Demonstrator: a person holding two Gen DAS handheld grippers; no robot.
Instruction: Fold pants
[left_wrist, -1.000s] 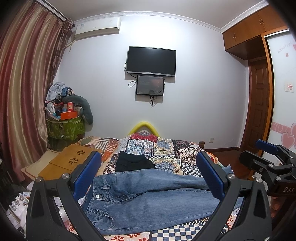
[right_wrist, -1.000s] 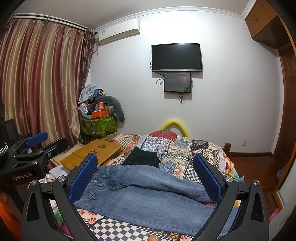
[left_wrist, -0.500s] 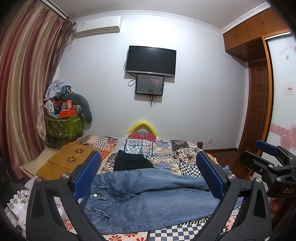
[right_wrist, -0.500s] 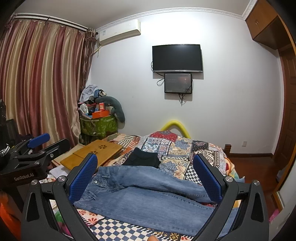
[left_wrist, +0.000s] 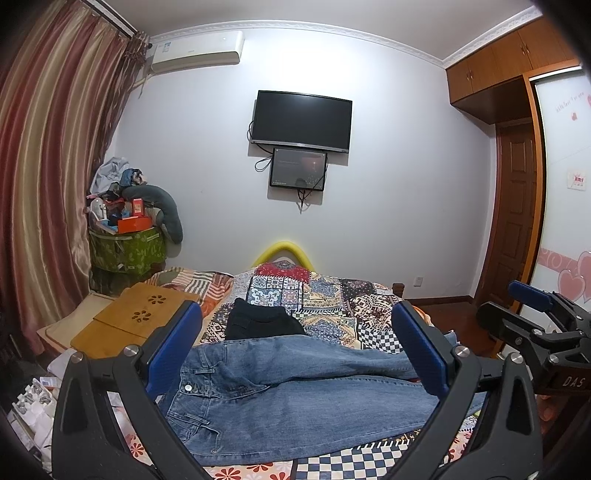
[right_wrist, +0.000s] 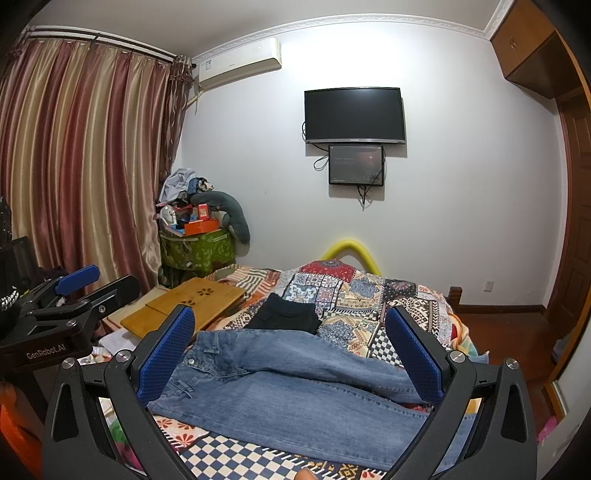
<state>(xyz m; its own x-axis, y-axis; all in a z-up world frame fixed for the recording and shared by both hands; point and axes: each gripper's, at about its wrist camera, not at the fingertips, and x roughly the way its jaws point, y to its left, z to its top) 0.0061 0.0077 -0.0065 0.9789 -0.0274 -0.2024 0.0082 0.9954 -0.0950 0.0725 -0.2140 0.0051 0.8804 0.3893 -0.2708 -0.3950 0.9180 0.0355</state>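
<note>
Pants (left_wrist: 295, 391) (right_wrist: 295, 384): blue denim jeans, spread flat across the near end of the bed (left_wrist: 332, 295) (right_wrist: 369, 295), waistband and button to the left, legs running right, one leg lying a little over the other. Far leg reaches the right bed edge. Just beyond the waistband, touching or nearly so, a folded dark garment (left_wrist: 258, 321) (right_wrist: 288, 314) rests on the patchwork quilt. Left tool (left_wrist: 295, 354): blue-padded fingers spread wide, nothing held, hovering above the near edge of the jeans; in the right wrist view its body shows at far left (right_wrist: 66, 306). Right tool (right_wrist: 291, 350): likewise wide open, empty, poised over the jeans; seen at the right margin in the left wrist view (left_wrist: 535, 332). Neither tool touches the cloth as far as can be seen. Left of the bed, a bamboo lap tray (left_wrist: 136, 317) (right_wrist: 192, 302) lies tilted beside the quilt. Further left, a green bin (left_wrist: 125, 251) (right_wrist: 195, 247) heaped with clutter stands against striped curtains (left_wrist: 48, 166) (right_wrist: 81, 166). Far wall: a dark television (left_wrist: 301, 120) (right_wrist: 354, 114) with a smaller screen (left_wrist: 298, 168) (right_wrist: 355, 164) below it, air conditioner (left_wrist: 195, 51) (right_wrist: 240, 61) up left. Yellow curved padding (left_wrist: 282, 249) (right_wrist: 351, 249) at the far bed end. Wooden door (left_wrist: 517, 210) at right.
</note>
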